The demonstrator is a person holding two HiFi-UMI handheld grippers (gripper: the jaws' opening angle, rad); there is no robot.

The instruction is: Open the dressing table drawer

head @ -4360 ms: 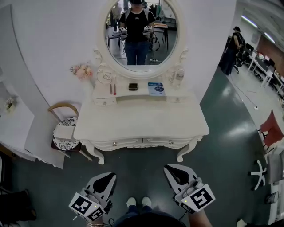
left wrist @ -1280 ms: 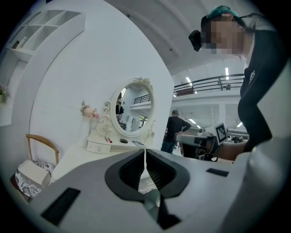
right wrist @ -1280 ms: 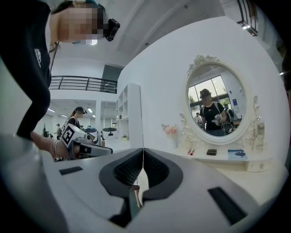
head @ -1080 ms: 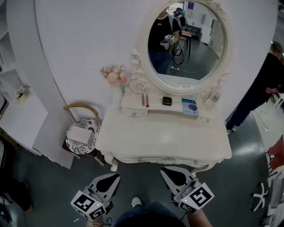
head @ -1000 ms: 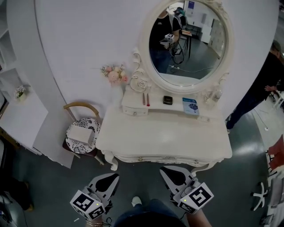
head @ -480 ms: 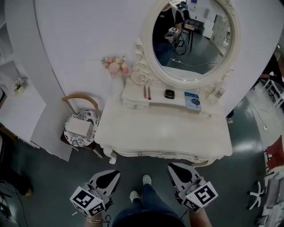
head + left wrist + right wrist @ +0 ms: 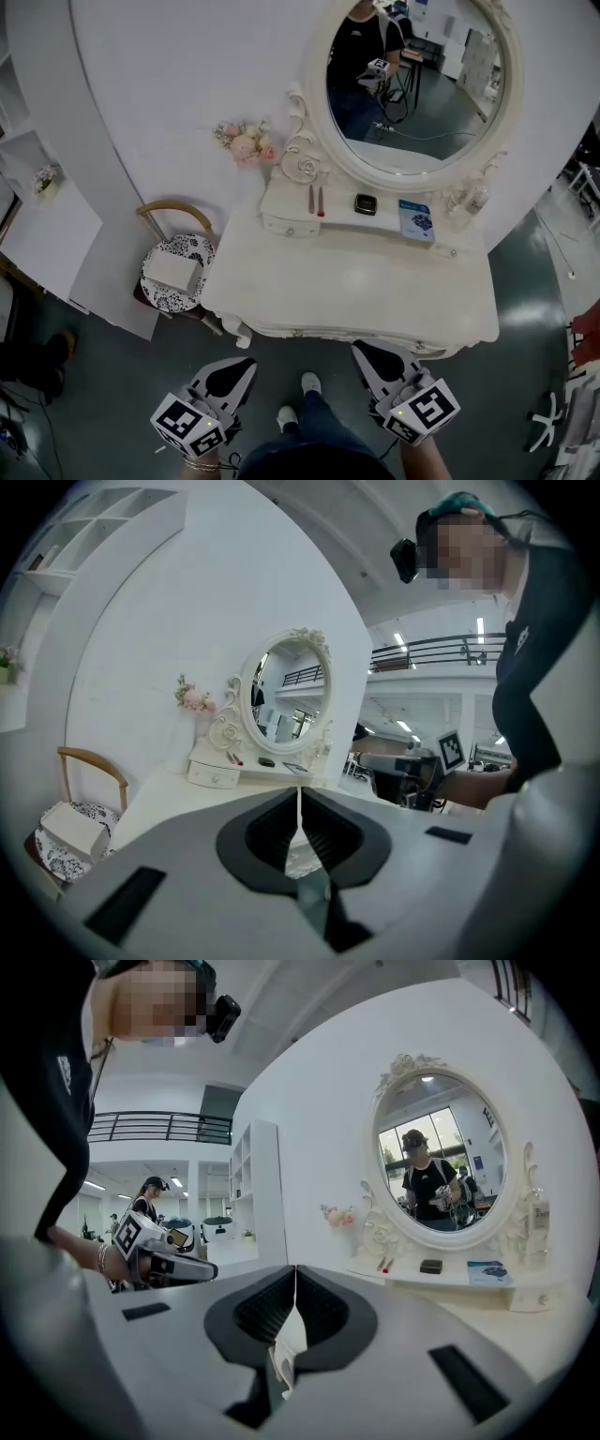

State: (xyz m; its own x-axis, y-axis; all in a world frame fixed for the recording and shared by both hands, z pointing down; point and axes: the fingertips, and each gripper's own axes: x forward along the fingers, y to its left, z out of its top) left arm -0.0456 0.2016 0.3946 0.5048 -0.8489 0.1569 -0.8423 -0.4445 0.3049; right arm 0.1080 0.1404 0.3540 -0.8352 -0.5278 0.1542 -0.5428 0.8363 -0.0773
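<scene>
**Jaws Shut, Just Short**

Left gripper, jaws pressed together on nothing, hangs before the dressing table; its drawer shows only as a sliver under the tabletop lip. Right gripper, likewise closed and empty.

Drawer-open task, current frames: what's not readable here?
- Front drawers: in the head view, the tabletop overhang hides all but a thin strip, and the right hand-held gripper covers part.
- Same drawer fronts, both gripper views: each hand-held gripper's own body mostly blocks them.
- Black item on the upper shelf: head view, too small to identify.
- Mirror top: head view, cut off by the upper edge.
</scene>
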